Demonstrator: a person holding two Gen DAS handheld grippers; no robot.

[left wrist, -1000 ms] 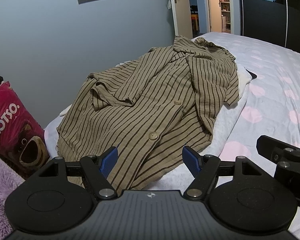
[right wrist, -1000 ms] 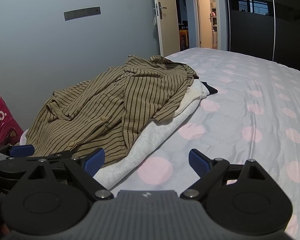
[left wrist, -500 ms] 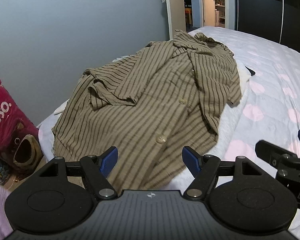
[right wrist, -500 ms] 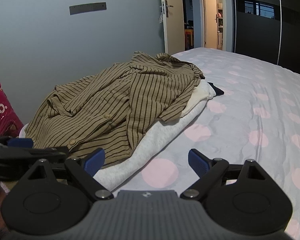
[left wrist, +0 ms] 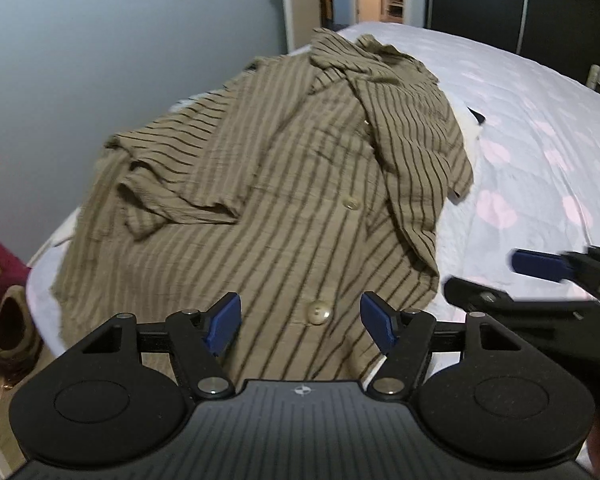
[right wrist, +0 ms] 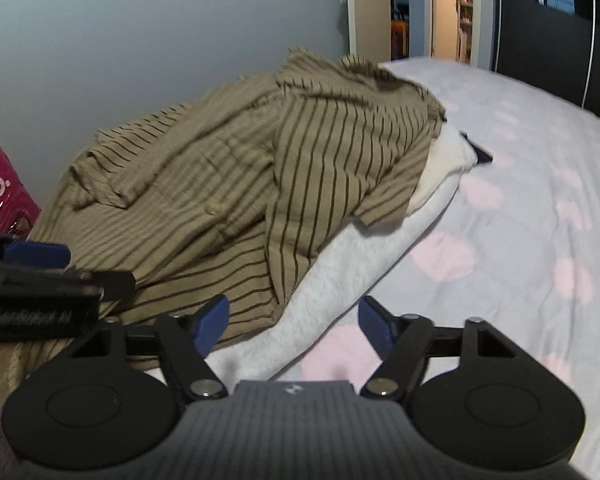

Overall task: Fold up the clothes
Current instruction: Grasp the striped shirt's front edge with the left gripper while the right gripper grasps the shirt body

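Observation:
A tan shirt with dark stripes and pale buttons (left wrist: 284, 184) lies crumpled on the bed, partly over a white fleece garment (right wrist: 340, 276). My left gripper (left wrist: 300, 322) hovers just over the shirt's near hem, above the lowest button; its jaws are closing, and the pads do not press the cloth. My right gripper (right wrist: 292, 322) hangs over the near edge of the white garment, beside the shirt's hem (right wrist: 236, 304); its jaws are closing too, with no cloth pinched. Each gripper shows at the edge of the other's view.
The bed (left wrist: 540, 128) has a pale cover with pink dots and stretches off to the right. A pink printed bag (right wrist: 0, 196) stands on the floor at the left by the grey wall. A small dark item (right wrist: 478, 152) pokes out past the white garment.
Both grippers have moved forward and down toward the near edge of the clothes, and their blue pads now stand closer together. The shirt has not moved.

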